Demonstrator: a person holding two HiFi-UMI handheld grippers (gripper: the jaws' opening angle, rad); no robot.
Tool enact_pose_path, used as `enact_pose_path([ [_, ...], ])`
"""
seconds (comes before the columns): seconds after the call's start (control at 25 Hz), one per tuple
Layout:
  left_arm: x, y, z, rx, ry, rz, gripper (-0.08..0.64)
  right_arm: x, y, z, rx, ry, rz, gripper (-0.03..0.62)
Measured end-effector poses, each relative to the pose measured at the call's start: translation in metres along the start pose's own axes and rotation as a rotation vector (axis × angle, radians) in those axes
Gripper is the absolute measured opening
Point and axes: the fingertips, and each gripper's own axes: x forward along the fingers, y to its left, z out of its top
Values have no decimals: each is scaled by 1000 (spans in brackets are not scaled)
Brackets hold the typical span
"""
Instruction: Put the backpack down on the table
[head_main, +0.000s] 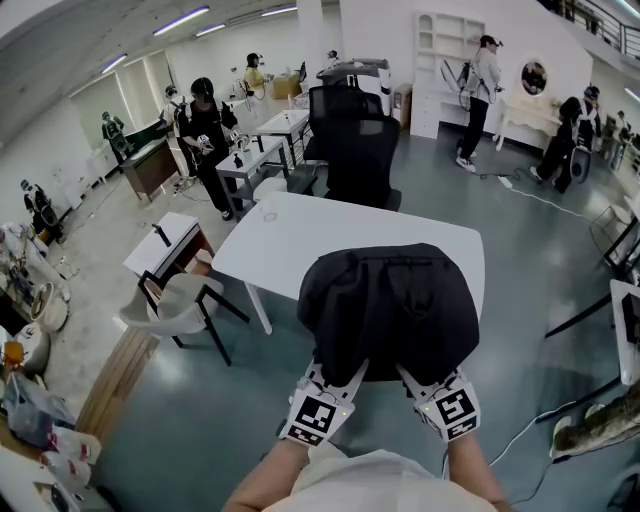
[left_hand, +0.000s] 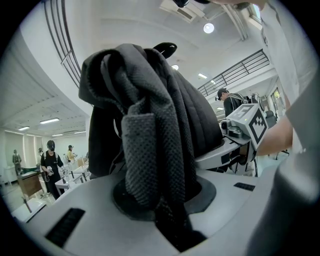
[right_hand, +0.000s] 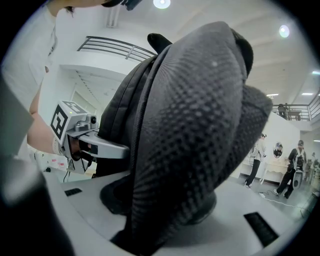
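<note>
In the head view a black backpack (head_main: 388, 305) is held up over the near edge of the white table (head_main: 290, 240), and I cannot tell whether it touches the top. My left gripper (head_main: 340, 385) and right gripper (head_main: 420, 387) reach under its near side, their tips hidden by the bag. In the left gripper view, the left gripper (left_hand: 160, 200) is shut on a black mesh shoulder strap (left_hand: 150, 160), with the bag (left_hand: 190, 110) looming above. The right gripper (right_hand: 165, 210) is shut on the other padded mesh strap (right_hand: 190, 145), which fills its view.
Two black office chairs (head_main: 360, 150) stand at the table's far side. A white chair (head_main: 185, 305) and a small white side table (head_main: 165, 240) are to the left. Several people stand around the room, and a cable (head_main: 540, 425) lies on the grey floor at the right.
</note>
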Motion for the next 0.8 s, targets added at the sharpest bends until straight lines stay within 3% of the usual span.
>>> enact_pose_path([
  [0.32, 2, 45, -9, -6, 4, 2, 98, 44, 4, 9, 8, 13, 7, 184],
  [0.8, 13, 154, -19, 7, 4, 0, 95, 152, 4, 36, 22, -2, 11, 184],
])
